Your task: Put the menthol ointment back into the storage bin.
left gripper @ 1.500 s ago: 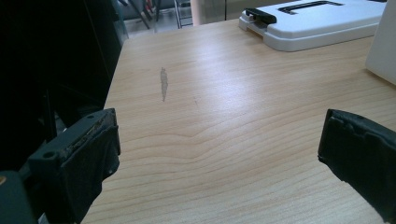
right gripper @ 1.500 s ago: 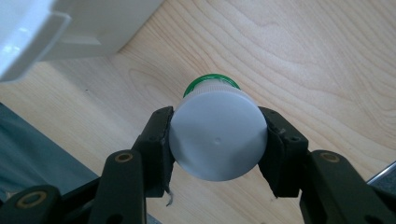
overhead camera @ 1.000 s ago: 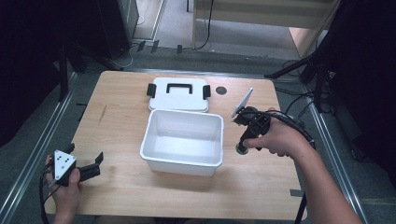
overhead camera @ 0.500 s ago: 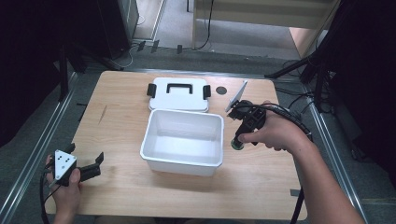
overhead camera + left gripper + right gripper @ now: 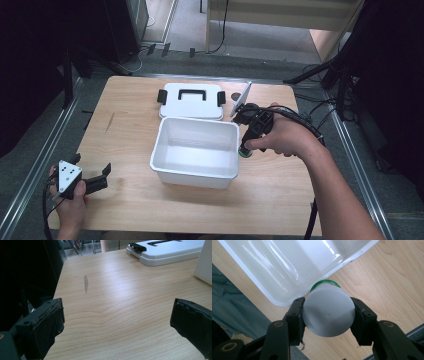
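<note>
In the high view, the right gripper (image 5: 248, 134) hangs just beside the right wall of the open white plastic bin (image 5: 196, 150), so the green-collared white bottle (image 5: 245, 150) it carries could clip that rim. In the left gripper view the jaws stand wide apart over the bare wooden table (image 5: 120, 302), unable to steady the bin if knocked. In the right gripper view the jaws clamp only the bottle's (image 5: 328, 311) smooth round cap, a hold that I judge may slip.

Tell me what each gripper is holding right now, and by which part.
The right gripper clamps a white bottle by its sides near the base. The left gripper is open, holding nothing.
</note>
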`<state>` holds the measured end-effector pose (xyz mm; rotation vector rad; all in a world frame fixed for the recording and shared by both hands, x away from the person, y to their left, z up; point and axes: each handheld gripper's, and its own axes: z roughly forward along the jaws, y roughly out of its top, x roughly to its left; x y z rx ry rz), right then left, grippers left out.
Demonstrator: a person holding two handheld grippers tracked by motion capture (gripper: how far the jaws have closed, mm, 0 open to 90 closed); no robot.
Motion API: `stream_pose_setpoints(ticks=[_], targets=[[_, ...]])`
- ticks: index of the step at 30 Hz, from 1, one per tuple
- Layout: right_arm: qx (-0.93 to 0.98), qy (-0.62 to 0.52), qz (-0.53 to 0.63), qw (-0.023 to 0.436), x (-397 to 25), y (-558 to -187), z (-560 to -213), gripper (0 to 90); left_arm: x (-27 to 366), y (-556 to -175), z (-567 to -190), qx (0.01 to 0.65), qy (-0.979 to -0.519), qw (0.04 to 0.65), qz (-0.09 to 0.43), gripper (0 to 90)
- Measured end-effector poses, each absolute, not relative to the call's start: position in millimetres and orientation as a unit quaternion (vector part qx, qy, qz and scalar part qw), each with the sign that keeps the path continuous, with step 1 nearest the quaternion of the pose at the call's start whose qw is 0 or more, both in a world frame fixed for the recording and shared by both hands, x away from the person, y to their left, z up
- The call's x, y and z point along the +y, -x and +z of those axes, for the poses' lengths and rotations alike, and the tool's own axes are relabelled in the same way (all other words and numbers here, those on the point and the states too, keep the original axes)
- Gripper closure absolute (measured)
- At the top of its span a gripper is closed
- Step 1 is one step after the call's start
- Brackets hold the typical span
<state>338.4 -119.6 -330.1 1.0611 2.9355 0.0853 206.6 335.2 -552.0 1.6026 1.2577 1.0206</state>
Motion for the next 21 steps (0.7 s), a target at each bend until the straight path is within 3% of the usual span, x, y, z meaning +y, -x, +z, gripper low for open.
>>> stream_pose_setpoints(ticks=[21], targets=[[0.952, -0.304, 0.022, 0.007, -81, -339, -334, 51.5, 335, -207, -552, 0.500, -0.644, 0.415, 0.404, 0.0]])
